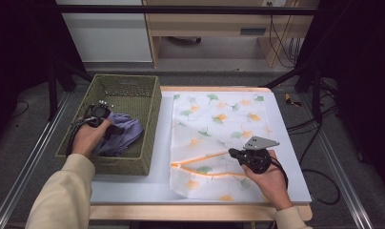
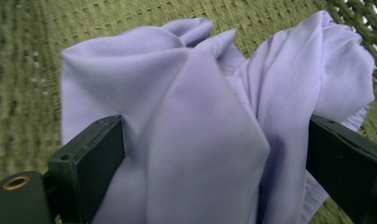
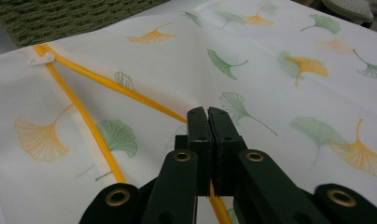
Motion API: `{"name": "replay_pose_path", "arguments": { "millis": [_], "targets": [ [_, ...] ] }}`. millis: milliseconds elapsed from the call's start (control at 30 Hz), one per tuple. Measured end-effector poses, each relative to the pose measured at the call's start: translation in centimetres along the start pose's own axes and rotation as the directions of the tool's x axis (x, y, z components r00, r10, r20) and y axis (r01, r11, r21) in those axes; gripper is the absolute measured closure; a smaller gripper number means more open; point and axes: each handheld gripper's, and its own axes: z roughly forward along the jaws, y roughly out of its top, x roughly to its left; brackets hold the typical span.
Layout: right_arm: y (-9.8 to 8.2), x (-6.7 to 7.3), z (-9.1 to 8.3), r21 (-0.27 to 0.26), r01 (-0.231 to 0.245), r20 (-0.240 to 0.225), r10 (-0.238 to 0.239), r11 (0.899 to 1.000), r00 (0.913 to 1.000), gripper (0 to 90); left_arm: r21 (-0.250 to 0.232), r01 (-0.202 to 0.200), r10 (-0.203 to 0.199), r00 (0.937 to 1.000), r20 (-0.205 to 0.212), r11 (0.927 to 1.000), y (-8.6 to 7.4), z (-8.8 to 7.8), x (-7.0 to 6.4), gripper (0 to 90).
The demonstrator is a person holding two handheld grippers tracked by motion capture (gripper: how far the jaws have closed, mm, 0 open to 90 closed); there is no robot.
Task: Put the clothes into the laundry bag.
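Right gripper (image 1: 238, 153): nearest the person, resting over the white mesh laundry bag printed with green and orange ginkgo leaves (image 1: 219, 124); in the right gripper view its jaws are pressed together on the bag's orange zipper edge (image 3: 130, 93), pinning one lip of the opening.
Laundry bag: lies flat on the white desk (image 1: 133, 186), its orange-trimmed mouth spread in a V toward the basket; the small white zipper pull (image 3: 41, 59) sits at the far corner of the opening.
Left gripper (image 1: 118, 130): reaches down into the olive-green woven basket (image 1: 133, 90) at the desk's left side; its jaws stand wide apart with the cloth bulging between them, the pads against the folds but, as far as I can tell, not yet squeezing.
Garment: a crumpled pale lilac cloth (image 2: 196, 121) lies bunched in the basket's near half, well apart from the bag.
Step in hand: by my reading, closing in on the lilac cloth while the bag's mouth is held.
Next move: likely needs the left jaws to clamp a thick fold, lift the cloth clear of the basket wall and carry it across to the opening; the right gripper probably has to raise the zipper edge so the mouth gapes.
Risk: a thin pinch could let the cloth slip.
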Motion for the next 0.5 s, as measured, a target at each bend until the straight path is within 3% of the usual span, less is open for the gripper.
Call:
{"name": "replay_pose_path", "arguments": {
  "millis": [267, 367, 500],
  "targets": [
    [0.0, 0.0, 0.0, 0.0, 0.001, -0.003, -0.001, 1.0, 1.0, 88.7, 0.007, -0.005, 0.005, 0.9961, 0.089, 1.0, 0.2, 1.2, -0.6, 7.2],
    [0.0, 0.0, 0.0, 0.003, 0.003, -0.001, -0.003, 1.0, 1.0, 88.6, 0.013, -0.029, 0.028, 0.9953, 0.093, 0.9995, 0.2, 1.6, -0.7, 6.7],
    [0.0, -0.1, 0.0, 0.002, 0.003, 0.0, -0.003, 1.0, 1.0, 88.7, -0.03, -0.009, 0.012, 0.9943, 0.106, 0.9995, 0.3, 1.8, -1.0, 5.9]
  ]
}}
